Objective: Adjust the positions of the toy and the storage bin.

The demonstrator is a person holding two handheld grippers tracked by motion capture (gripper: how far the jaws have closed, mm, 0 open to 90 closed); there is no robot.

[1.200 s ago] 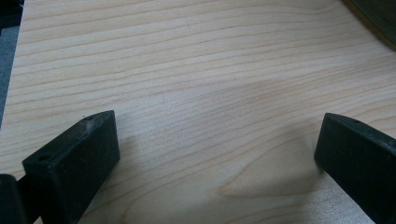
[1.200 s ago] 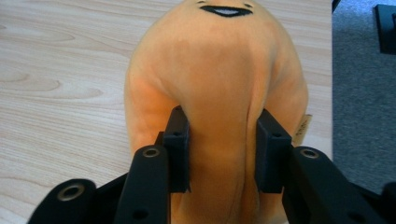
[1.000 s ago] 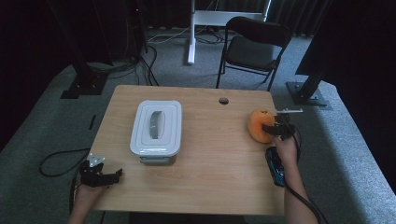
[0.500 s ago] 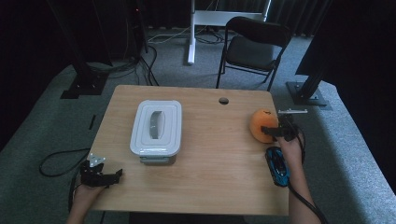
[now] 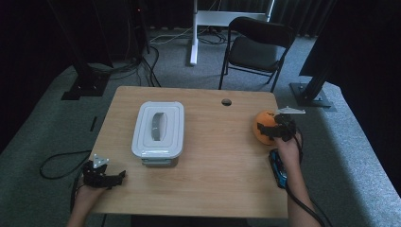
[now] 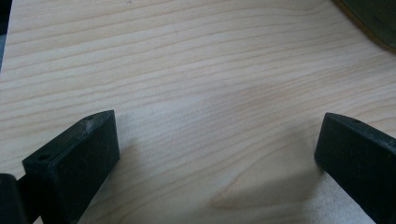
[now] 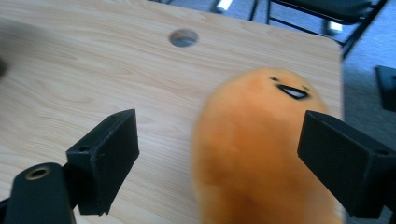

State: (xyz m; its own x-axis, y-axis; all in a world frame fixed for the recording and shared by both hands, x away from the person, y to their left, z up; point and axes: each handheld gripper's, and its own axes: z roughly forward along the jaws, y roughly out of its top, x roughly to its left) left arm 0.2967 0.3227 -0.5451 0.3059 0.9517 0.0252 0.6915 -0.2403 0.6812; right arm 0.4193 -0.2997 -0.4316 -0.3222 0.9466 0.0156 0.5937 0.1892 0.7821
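Note:
An orange plush toy [image 5: 263, 124] with a small face lies near the table's right edge. My right gripper [image 5: 280, 128] is at its right side, open. In the right gripper view the plush toy [image 7: 261, 154] sits between the wide-apart jaws of that gripper [image 7: 224, 144], closer to the right jaw, and neither jaw presses on it. My left gripper [image 5: 105, 176] rests at the table's front left corner. It is open [image 6: 210, 140] with just bare wood between its jaws.
A white lidded container [image 5: 157, 128] stands left of the table's middle. A blue object [image 5: 278, 166] lies by the right edge under the right forearm. A cable hole [image 5: 226, 101] is at the back, and a black chair [image 5: 257, 45] stands behind the table.
Hardly anything: the right gripper wavers slightly at the plush toy, and the left gripper stays where it was.

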